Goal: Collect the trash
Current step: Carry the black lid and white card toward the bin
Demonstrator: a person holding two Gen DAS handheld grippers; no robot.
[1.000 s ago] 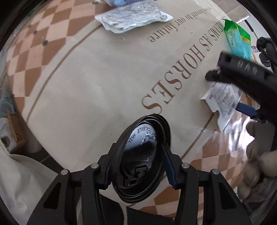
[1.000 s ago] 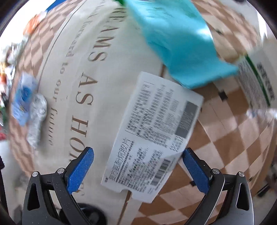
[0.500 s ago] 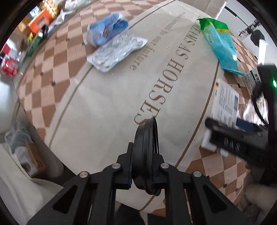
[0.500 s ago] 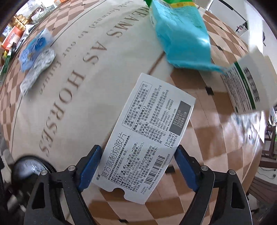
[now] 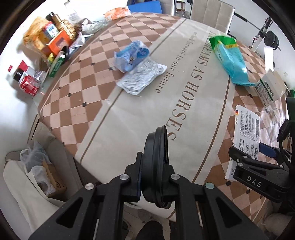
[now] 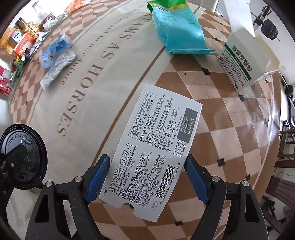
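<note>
Left gripper (image 5: 155,181) jaws clenched edge-on around black cup lid (image 5: 156,166), lower centre, now higher above the table (image 5: 129,120) than before. Right gripper (image 6: 147,177) jaws now clamp the white medicine box (image 6: 154,153), lifted, lower centre; earlier they stood apart.

Under me spreads a tablecloth (image 5: 129,114), checked brown and tan along its borders, with a beige middle band printed in brown letters ending in "AS HORSES". At its far left edge I see a huddle of groceries: an orange box (image 5: 59,41), a green carton (image 5: 56,65) and a red can (image 5: 29,85) just off the cloth. A beige chair (image 5: 210,11) stands behind the table, black barbell weights (image 5: 272,39) at far right, and a cardboard box (image 5: 55,177) on the floor at left.
</note>
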